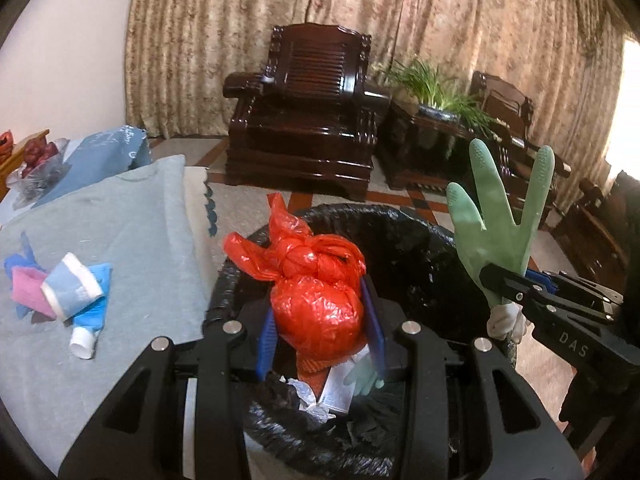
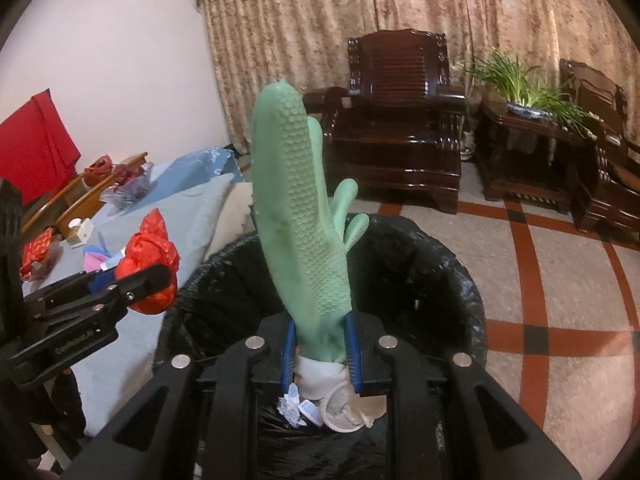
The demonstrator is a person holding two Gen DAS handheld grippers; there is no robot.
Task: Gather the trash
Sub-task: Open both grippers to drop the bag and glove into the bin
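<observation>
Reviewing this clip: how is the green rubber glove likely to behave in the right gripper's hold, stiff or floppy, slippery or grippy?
The green rubber glove stands upright above the right gripper, so it is probably fairly stiff. Its textured palm likely resists slipping. Clamped near the cuff, it may still sway.

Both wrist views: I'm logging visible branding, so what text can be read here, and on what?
"DAS" - on the right gripper body, in the left wrist view.
"GenRobot.AI" - on the left gripper body, small, likely reading.
White script on the blue bag: too blurred to read.
Print on the paper in the bin: too small.
</observation>
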